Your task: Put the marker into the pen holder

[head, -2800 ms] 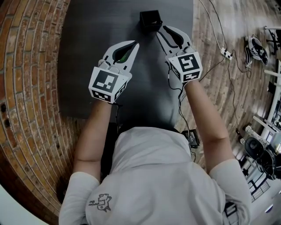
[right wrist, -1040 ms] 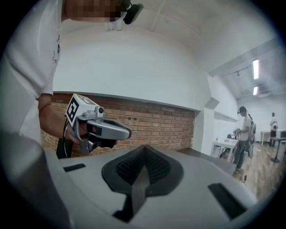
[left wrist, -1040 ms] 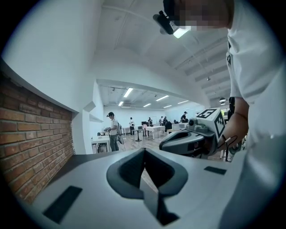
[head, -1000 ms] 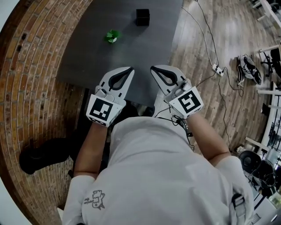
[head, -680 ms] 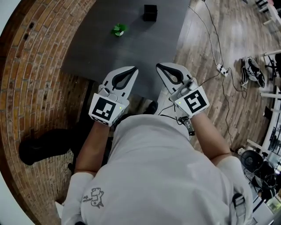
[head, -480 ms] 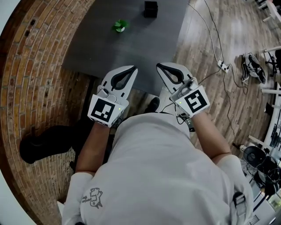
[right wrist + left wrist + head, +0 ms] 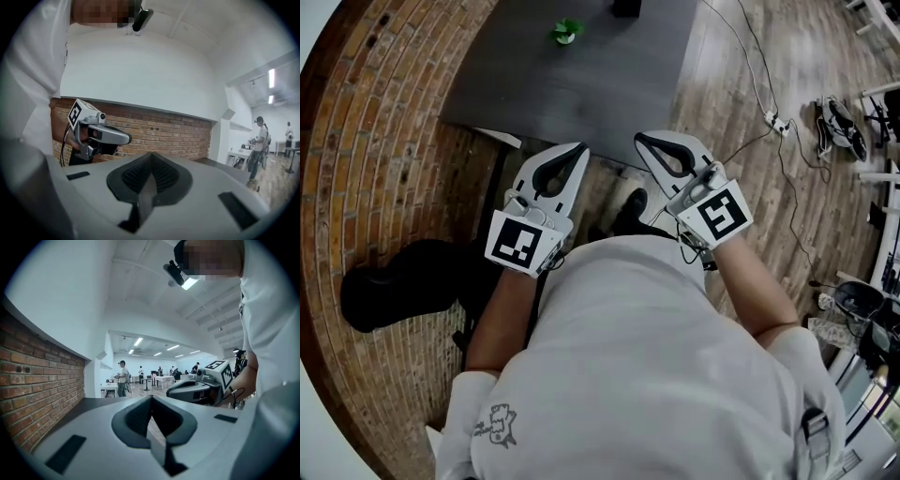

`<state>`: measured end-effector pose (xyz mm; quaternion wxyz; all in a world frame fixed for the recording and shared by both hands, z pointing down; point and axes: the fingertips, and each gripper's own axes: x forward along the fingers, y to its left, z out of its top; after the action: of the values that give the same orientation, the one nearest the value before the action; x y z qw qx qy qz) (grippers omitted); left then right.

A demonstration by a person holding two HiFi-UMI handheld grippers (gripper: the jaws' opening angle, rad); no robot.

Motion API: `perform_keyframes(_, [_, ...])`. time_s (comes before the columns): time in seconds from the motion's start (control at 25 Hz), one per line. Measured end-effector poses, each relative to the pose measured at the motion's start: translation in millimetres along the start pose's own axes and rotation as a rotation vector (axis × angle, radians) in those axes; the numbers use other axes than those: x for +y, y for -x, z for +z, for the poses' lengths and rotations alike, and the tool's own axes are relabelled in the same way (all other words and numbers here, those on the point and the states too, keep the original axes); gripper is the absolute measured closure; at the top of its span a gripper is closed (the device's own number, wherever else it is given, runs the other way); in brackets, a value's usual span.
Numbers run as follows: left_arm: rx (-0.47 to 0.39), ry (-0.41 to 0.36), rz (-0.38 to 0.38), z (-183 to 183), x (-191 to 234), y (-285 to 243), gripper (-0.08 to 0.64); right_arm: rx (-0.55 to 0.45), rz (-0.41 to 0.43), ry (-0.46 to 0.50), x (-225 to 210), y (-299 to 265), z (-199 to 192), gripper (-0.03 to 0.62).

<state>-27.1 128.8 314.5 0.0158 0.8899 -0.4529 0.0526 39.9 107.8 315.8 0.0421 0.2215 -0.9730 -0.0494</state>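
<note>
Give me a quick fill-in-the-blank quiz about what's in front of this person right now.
The left gripper and right gripper both have jaws that are ____.
Together they hold ____.
On the dark table lies a small object coloured ____.
The wall on the person's left is built of ____.
Missing words: shut, nothing, green, brick.

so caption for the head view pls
Head view: left tongs and right tongs, both shut and empty, held at the edge of a dark table bearing a green object.
</note>
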Motion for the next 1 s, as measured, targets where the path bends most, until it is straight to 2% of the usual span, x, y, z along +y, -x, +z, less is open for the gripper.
perform_keyframes(0.24, [-0.03, -0.011, -0.029, 7, -20, 37, 0.549, -0.01, -0.03, 0.02, 42, 16, 12, 0.588])
perform_keyframes(0.48, [-0.024, 0.004, -0.032, -8, -32, 66, 0.549, -0.016, -0.088, 0.013, 75, 30, 11, 0.588])
perform_keyframes(0.72, [-0.029, 0.022, -0.039, -13, -36, 85, 0.549, -0.011, -0.118, -0.025, 95, 40, 10, 0.588])
perform_keyframes(1.0, [-0.055, 0.004, -0.024, -12, -32, 104, 0.549, -0.012, -0.151, -0.029, 107, 44, 14, 0.588])
